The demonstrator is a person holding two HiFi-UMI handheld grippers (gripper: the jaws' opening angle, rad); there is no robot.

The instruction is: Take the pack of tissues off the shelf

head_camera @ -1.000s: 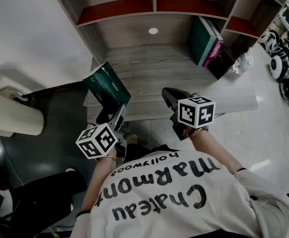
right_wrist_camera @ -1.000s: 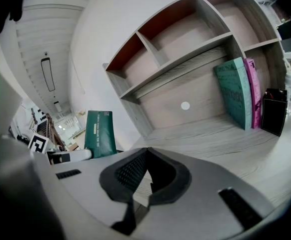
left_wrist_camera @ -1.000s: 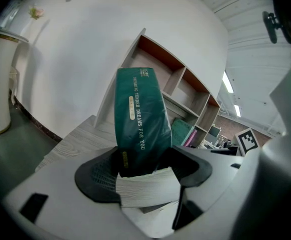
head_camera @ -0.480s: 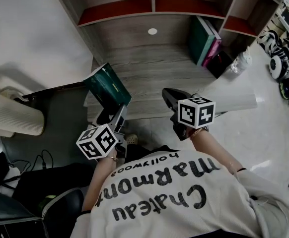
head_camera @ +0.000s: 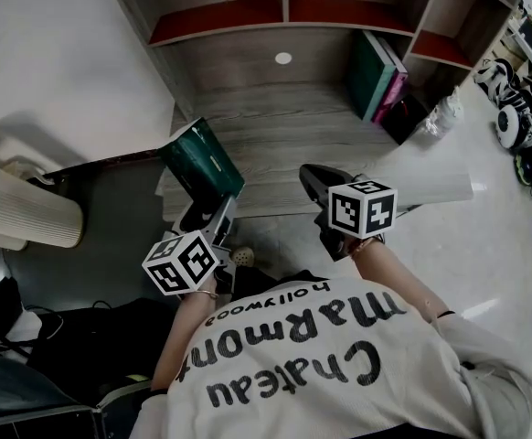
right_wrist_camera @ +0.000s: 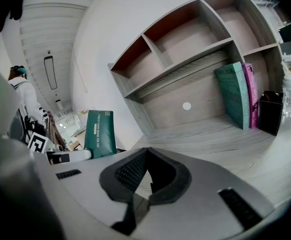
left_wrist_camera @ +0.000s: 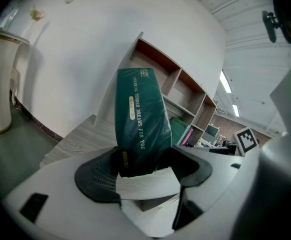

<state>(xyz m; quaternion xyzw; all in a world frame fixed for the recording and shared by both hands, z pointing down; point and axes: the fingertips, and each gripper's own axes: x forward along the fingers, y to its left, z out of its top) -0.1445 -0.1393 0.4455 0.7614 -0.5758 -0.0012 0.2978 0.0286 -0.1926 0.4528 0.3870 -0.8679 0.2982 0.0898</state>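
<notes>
The pack of tissues (head_camera: 202, 161) is a dark green soft packet with pale print. It stands up, clear of the wooden shelf unit (head_camera: 275, 126), above the unit's front left corner. My left gripper (head_camera: 209, 210) is shut on its lower end, and in the left gripper view the pack (left_wrist_camera: 138, 119) rises from between the black pads. My right gripper (head_camera: 316, 183) hovers over the front edge of the shelf board, to the right of the pack, shut with nothing in it. The right gripper view shows the pack (right_wrist_camera: 99, 132) off to its left.
A green book and a pink book (head_camera: 376, 71) lean at the right end of the shelf board, next to a black box (head_camera: 403, 117). A cream ribbed vase (head_camera: 19, 213) stands at the far left on a dark floor. Robot parts lie on the floor at right (head_camera: 517, 108).
Both grippers and the pack have stayed nearly still. A dark chair has shifted at the picture's bottom left.
</notes>
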